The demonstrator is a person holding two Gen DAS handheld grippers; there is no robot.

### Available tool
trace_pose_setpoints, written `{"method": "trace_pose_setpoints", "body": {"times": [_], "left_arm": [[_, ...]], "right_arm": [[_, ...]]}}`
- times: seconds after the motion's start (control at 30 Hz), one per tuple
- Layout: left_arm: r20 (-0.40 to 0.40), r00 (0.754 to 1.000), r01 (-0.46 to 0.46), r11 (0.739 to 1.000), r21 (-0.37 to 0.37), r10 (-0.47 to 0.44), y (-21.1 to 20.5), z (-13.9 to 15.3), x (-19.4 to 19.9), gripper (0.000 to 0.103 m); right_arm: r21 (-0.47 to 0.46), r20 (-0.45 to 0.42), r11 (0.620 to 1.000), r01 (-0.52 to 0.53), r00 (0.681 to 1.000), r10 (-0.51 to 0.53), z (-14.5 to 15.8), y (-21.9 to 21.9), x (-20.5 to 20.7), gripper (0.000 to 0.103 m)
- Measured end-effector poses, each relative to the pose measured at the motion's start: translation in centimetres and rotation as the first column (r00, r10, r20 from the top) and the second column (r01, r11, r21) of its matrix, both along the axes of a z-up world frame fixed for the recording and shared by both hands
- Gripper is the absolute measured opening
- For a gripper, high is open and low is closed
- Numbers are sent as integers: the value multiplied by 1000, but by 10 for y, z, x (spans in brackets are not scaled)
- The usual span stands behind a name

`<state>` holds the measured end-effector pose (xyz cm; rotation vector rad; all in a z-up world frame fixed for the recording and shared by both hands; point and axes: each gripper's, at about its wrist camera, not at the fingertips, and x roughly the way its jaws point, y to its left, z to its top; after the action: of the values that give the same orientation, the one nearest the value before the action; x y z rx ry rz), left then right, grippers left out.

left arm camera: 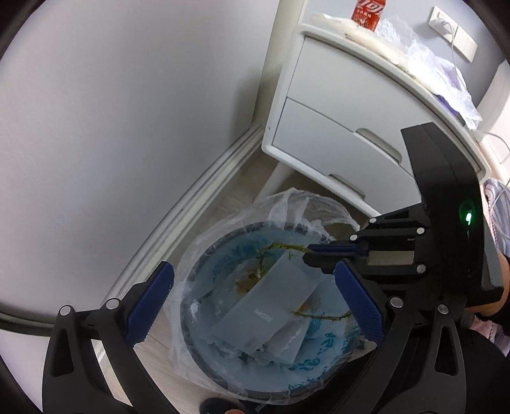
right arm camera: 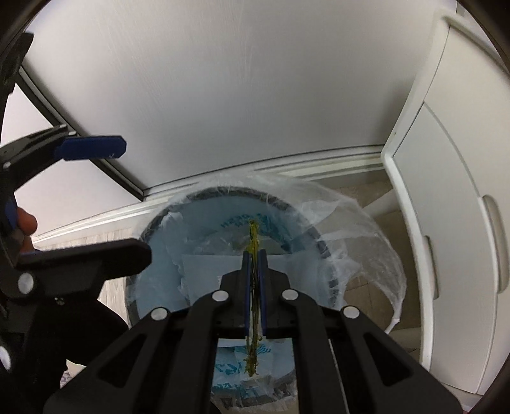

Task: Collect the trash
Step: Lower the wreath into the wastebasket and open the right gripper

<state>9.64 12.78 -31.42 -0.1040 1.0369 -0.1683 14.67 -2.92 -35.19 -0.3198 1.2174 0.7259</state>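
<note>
Right wrist view, nearest: right gripper (right arm camera: 254, 254) at lower centre, blue pads pinched tight on a thin yellow-green stem (right arm camera: 254, 235). The stem runs lengthwise between the pads, one end poking out past the tips, the other trailing out behind and dangling. It hangs directly over the mouth of the trash bin (right arm camera: 322, 245).

Left wrist view, foreground: left gripper (left arm camera: 255, 293), jaws spread wide, nothing between them, framing the bin (left arm camera: 191, 286) from above. The right gripper (left arm camera: 310, 253) enters from the right of frame, the stem (left arm camera: 280, 246) arching out from its tips over the bin.

Mid-frame: bin lined with a clear plastic bag (left arm camera: 288, 203), its loose edge puffed up above the rim. Inside lie a grey flat box (left arm camera: 271, 305), crumpled wrap and another twig piece (left arm camera: 322, 316).

Far: white nightstand (left arm camera: 338, 105) at upper right, red can (left arm camera: 366, 12) and crumpled plastic (left arm camera: 430, 60) on top. Grey wall and white skirting at left.

Handling judgement: stem looks very light, thin and probably brittle. A mid-length pinch suits it. Likely to snag on the pad ribbing or catch the bag edge when let go, so release well inside the rim.
</note>
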Motion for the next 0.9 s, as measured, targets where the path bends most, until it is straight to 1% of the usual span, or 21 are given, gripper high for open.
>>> {"method": "trace_pose_setpoints", "body": {"times": [0.1, 0.23, 0.47, 0.63, 0.9], "left_arm": [[-7, 1000, -2, 1000, -16, 2, -2, -5, 5, 98], [-34, 999, -11, 998, -57, 9, -1, -14, 10, 98], [-75, 997, 2, 999, -39, -5, -6, -28, 14, 98], [-97, 995, 6, 1000, -22, -8, -7, -39, 16, 98], [-132, 991, -7, 999, -35, 3, -6, -52, 20, 98]], "right_arm": [[-5, -16, 1000, 3, 1000, -3, -10, -2, 0, 6], [-9, -38, 1000, 13, 999, -13, -21, -4, 2, 6], [-17, -57, 1000, 8, 998, -9, -33, -5, 3, 6], [-19, -73, 1000, 13, 997, -14, -38, -15, 2, 6], [-22, -80, 1000, 9, 997, -11, -45, -12, 3, 6]]}}
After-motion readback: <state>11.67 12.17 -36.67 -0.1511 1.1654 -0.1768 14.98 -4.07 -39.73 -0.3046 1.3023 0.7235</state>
